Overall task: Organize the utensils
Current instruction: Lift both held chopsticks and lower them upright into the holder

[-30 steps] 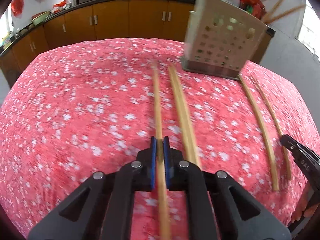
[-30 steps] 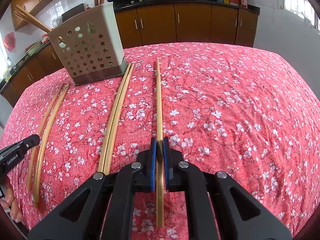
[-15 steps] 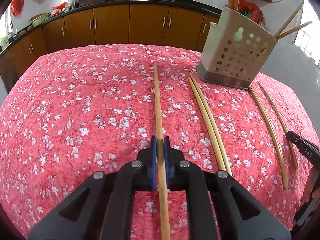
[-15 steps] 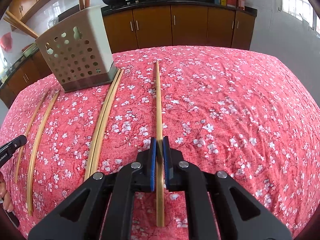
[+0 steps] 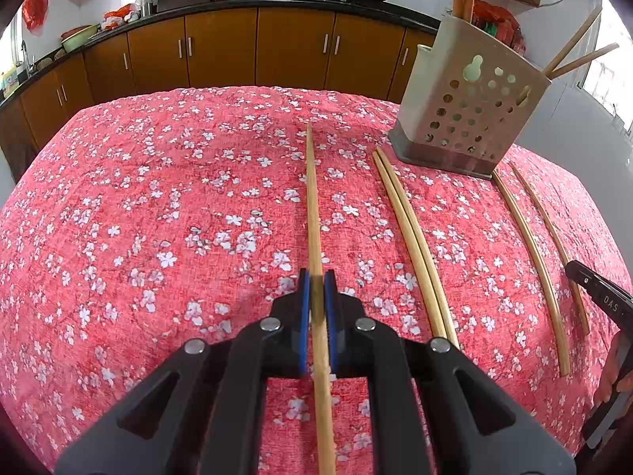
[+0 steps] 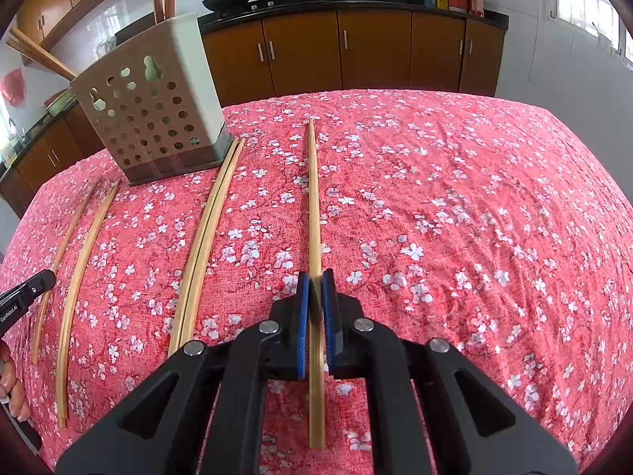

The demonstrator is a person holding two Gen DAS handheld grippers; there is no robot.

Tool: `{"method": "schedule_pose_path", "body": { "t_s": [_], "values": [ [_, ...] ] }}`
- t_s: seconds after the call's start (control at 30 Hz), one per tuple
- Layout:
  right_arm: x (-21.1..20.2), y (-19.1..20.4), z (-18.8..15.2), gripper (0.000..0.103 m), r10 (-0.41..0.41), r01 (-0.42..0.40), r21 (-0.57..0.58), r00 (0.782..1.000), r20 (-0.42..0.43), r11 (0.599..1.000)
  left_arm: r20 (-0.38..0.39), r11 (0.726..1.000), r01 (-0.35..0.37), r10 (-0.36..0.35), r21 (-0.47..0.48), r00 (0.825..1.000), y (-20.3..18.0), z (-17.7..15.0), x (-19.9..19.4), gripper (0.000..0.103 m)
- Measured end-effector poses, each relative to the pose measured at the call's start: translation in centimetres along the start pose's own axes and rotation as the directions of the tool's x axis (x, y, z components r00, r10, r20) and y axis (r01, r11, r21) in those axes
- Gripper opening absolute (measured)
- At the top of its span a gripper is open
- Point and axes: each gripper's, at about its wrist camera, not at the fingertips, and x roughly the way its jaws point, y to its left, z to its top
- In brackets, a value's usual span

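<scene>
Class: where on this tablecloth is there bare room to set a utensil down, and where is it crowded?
Bare: cloth left of the chopstick in the left gripper; cloth right of the right gripper and its stick. Crowded: beside the holder, where paired chopsticks and two singles lie.

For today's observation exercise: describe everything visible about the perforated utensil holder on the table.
The utensil holder is a beige, plastic-looking box with round holes and gourd-shaped cutouts, on a darker base. It stands upright on the red floral tablecloth. Wooden sticks poke out of its top. A pair of chopsticks lies by its base; contact is unclear.
</scene>
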Motion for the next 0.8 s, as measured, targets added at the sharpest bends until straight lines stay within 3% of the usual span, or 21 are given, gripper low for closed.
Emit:
{"method": "schedule_pose_path", "body": {
  "t_s": [0.67, 0.8],
  "values": [
    [-0.9, -0.1, -0.4, 0.008, 0.012, -0.012, 0.011, 1.0, -0.006, 1.0, -0.014, 0.997, -0.041, 0.042, 0.058, 0.999, -1.0, -1.0, -0.9, 0.008],
    [-3.6, -0.4, 0.5, 0.008, 0.025, -0.027, 0.026, 0.997, 0.078, 0.999, -0.02, 0.998, -0.037, 0.038, 0.051, 0.999, -0.7, -0.1, -1.8, 0.008]
  ]
}}
